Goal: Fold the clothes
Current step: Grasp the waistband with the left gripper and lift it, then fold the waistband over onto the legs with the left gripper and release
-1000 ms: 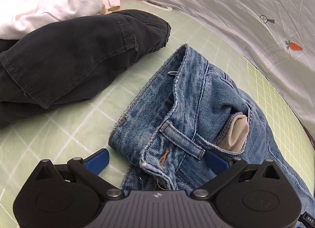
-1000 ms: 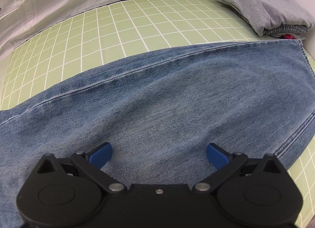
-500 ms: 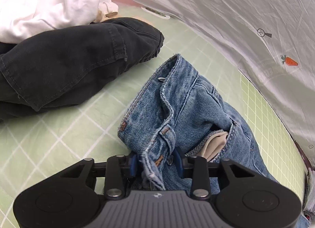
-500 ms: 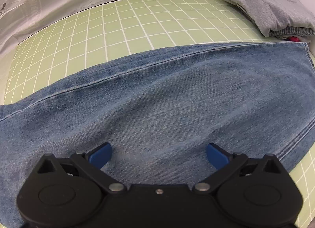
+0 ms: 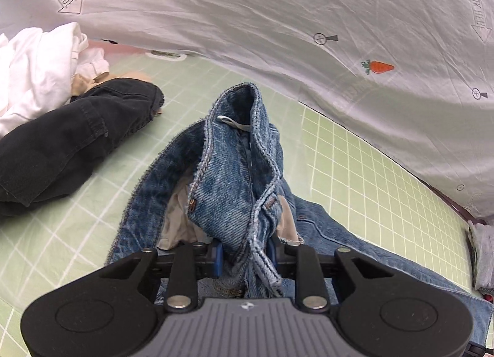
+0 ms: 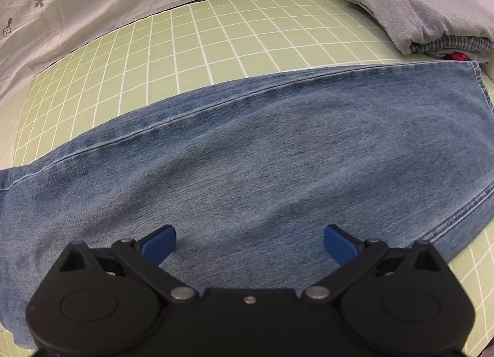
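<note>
The jeans (image 6: 262,153) are spread across the green mat (image 6: 216,36), legs laid flat, no fold made yet. Their waistband (image 5: 237,172) is pinched and held off the mat by the left gripper (image 5: 245,259), whose jaws have just been closing on the denim. The right gripper (image 6: 250,242) is held spread wide above the legs, grasping nothing. A folded pile (image 6: 426,14) is seen far right; black trousers (image 5: 68,144) and a white garment (image 5: 37,70) are left unfolded.
</note>
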Available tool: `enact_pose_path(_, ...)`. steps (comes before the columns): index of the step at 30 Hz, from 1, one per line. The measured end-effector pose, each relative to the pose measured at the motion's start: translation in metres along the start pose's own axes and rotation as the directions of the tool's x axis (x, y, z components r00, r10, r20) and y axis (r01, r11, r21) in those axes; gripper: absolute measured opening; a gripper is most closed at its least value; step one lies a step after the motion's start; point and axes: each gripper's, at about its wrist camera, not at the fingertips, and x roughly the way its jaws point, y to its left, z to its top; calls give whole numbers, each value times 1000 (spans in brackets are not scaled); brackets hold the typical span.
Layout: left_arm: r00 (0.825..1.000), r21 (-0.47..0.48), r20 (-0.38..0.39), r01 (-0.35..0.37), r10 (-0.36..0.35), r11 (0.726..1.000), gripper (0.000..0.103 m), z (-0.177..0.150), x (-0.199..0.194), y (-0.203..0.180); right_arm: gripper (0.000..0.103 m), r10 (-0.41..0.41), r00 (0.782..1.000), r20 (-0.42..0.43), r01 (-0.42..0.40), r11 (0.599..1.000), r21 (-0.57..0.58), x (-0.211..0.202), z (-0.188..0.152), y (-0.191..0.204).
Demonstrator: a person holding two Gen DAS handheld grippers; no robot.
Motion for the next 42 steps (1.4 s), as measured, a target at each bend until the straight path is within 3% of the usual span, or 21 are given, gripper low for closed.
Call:
enact_pose_path(10,996,151,-42,78,-73,985,25,-15,8,-58,103,2,1000,8,-2,998,57,-3,-7,-31)
enact_pose_path(15,987,239,-104,141,-119,961,25,-34,24,-93,103,-9,1000,9,9,997,73,-3,-8,-44)
enact_pose_path(19,982,342,-173,137,-81,930,27,-56,49,-125,103,-19,1000,5,19,996,82,-3,-7,-51)
enact_pose_path(22,968,407,-252,113,-8,906,43,-74,80,-143,103,-24,1000,-1,24,995,93,-1,-8,-55)
enact_pose_path(24,957,430,-289,136,-7,893,65,-81,91,-151,103,-25,1000,-3,25,995,101,0,-7,-55)
enact_pose_path(25,951,431,-309,160,-22,888,84,-81,93,-154,103,-26,1000,-2,26,994,103,0,-6,-55)
enact_pose_path(26,943,430,-329,184,-37,884,90,-82,95,-157,103,-26,1000,0,26,994,108,0,-6,-55)
enact_pose_path(35,912,444,-411,217,-17,869,95,-77,103,-163,103,-65,998,15,63,992,105,0,-14,-41)
enact_pose_path(42,919,477,-394,222,-19,851,95,-79,79,-166,103,-34,999,5,33,996,79,2,-13,-31)
